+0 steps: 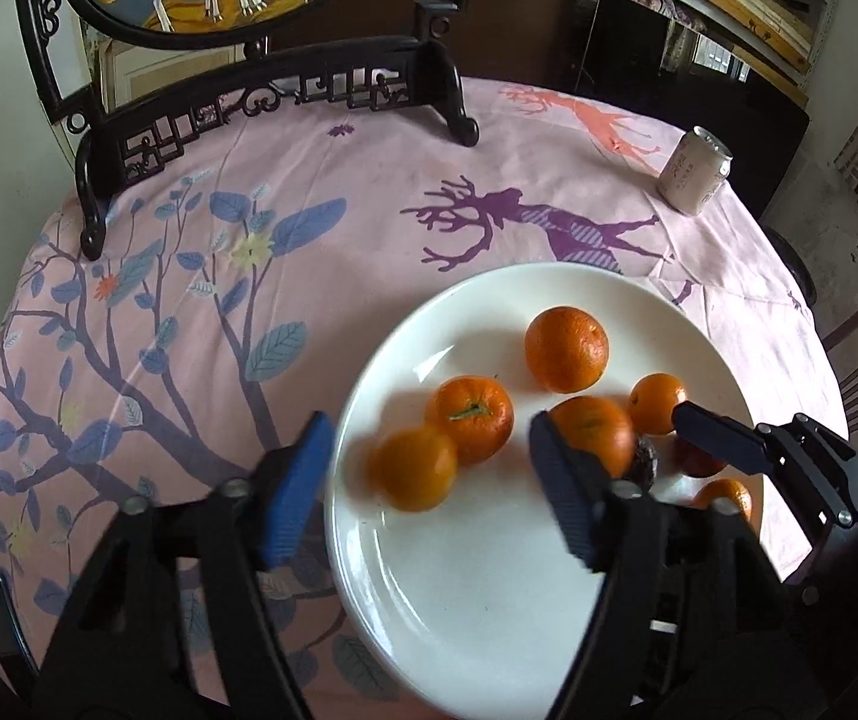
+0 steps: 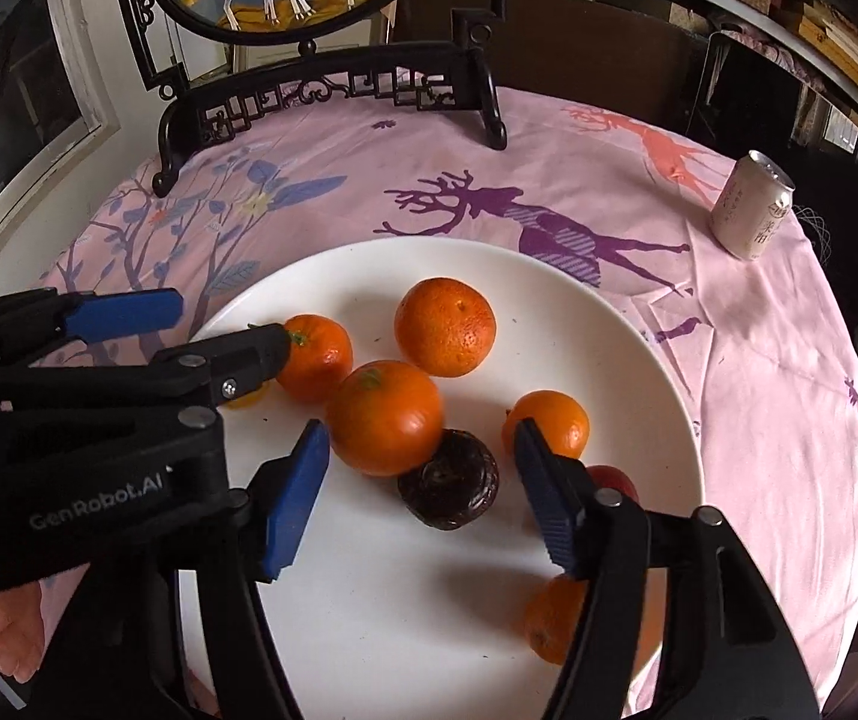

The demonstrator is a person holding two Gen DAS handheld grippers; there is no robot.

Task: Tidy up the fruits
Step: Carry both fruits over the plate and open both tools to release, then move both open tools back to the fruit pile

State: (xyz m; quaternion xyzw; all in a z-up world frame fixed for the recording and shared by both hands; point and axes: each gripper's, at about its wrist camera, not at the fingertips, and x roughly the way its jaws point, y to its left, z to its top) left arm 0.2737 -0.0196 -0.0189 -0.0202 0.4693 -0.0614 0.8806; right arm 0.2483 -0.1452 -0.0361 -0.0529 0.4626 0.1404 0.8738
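Note:
A white plate (image 1: 489,588) on the pink tablecloth holds several oranges, the largest (image 1: 566,348) at the back. It also shows in the right wrist view (image 2: 639,324). A blurred orange (image 1: 417,468) lies between the open jaws of my left gripper (image 1: 429,480), untouched. My right gripper (image 2: 423,480) is open above the plate, with a big orange (image 2: 386,417) and a dark wrinkled fruit (image 2: 448,487) between its fingers. A red fruit (image 2: 612,480) and another orange (image 2: 552,618) are partly hidden behind its right finger. The left gripper (image 2: 225,330) reaches in from the left.
A pale drink can (image 1: 695,170) stands at the table's far right (image 2: 753,204). A dark carved wooden screen stand (image 1: 273,102) with a deer picture sits at the back (image 2: 333,90). Chairs stand beyond the table's right edge.

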